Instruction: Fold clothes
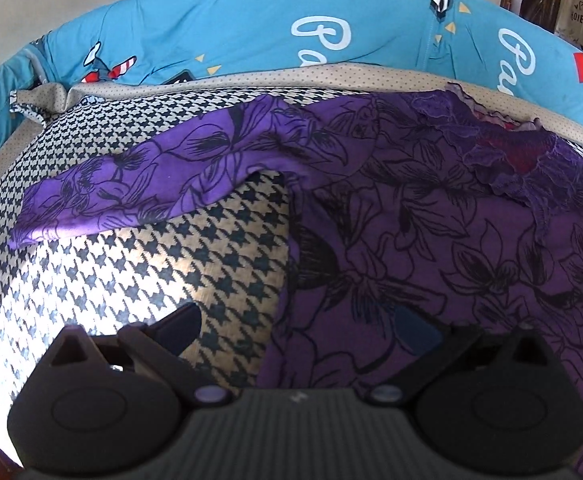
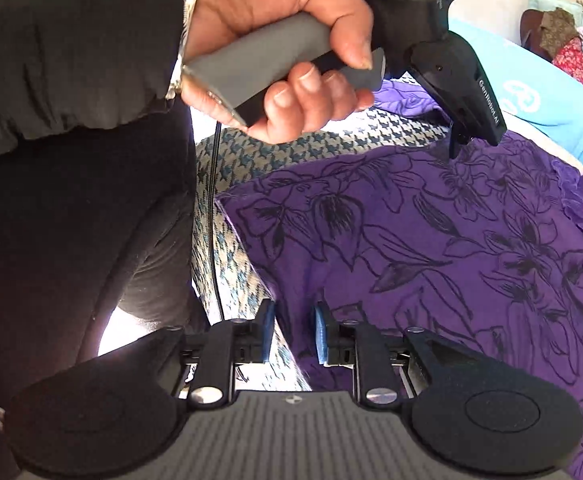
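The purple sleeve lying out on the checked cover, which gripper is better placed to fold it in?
Left, probably. The left gripper is open facing the sleeve; the right gripper sits at the garment's edge, nearer the person.

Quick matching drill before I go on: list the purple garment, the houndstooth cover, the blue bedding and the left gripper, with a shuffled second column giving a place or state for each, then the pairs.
1. purple floral garment
2. houndstooth cover
3. blue bedding
4. left gripper

A. open, its fingers astride the garment's edge
B. bunched along the far side
C. spread flat, one sleeve stretched out sideways
D. lying directly under the garment

Pairs: 1-C, 2-D, 3-B, 4-A
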